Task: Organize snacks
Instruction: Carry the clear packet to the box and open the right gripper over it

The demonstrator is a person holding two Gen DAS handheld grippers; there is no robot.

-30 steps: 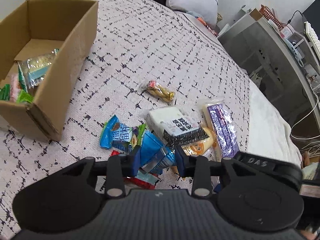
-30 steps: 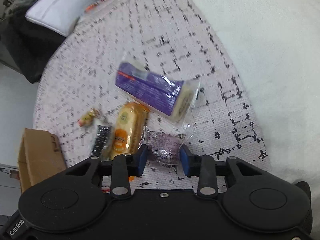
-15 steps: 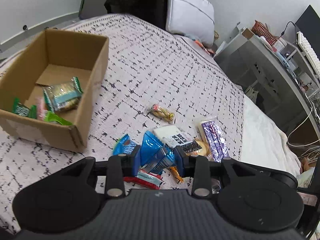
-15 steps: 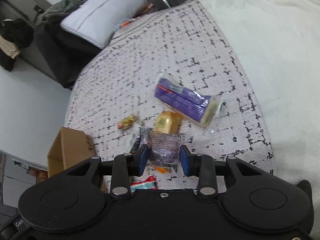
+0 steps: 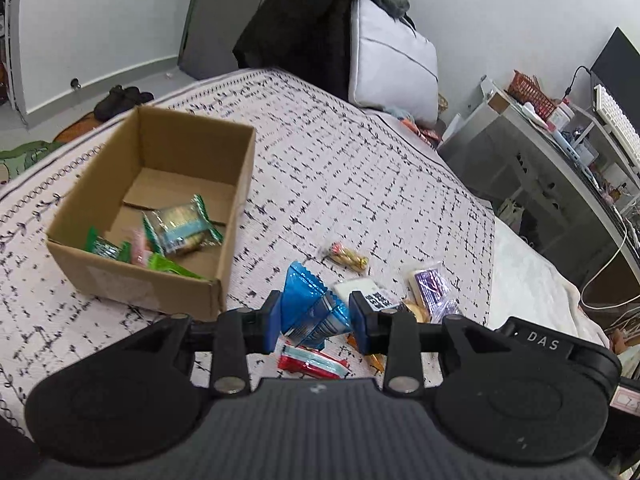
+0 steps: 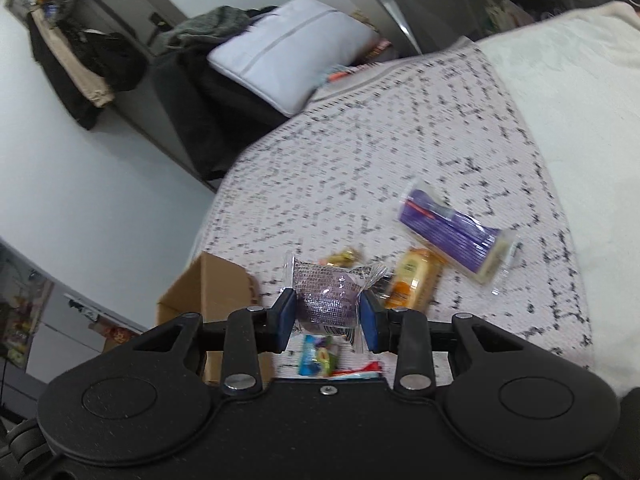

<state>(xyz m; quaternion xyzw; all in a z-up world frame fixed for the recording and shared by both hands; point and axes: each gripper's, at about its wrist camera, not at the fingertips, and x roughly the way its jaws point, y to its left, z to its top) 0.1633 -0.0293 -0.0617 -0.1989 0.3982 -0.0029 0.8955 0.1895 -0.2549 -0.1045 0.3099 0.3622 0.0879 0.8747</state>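
My left gripper (image 5: 316, 316) is shut on a blue snack packet (image 5: 310, 308), lifted above the bed. To its left stands an open cardboard box (image 5: 236, 184) with several wrapped snacks (image 5: 180, 228) inside. My right gripper (image 6: 328, 316) is shut on a small purple wrapped snack (image 6: 326, 292), held above the bedspread. The box (image 6: 212, 284) shows at lower left in the right wrist view. Loose on the bed lie a gold candy (image 5: 348, 258), a white-and-black packet (image 5: 366, 294), a purple long packet (image 6: 452, 232), an orange-yellow cake (image 6: 412, 280) and a red-and-blue wrapper (image 5: 312, 362).
A patterned bedspread (image 5: 340, 168) covers the bed, with a white blanket (image 6: 580, 100) on its right side. A grey pillow (image 5: 390, 64) and dark clothes lie at the head. A desk (image 5: 540, 152) with clutter stands to the right. Shoes (image 5: 120, 98) sit on the floor.
Both grippers have risen with their snacks and tilted upward, so the bed items look smaller and more of the room shows. The box has come fully into the left wrist view.
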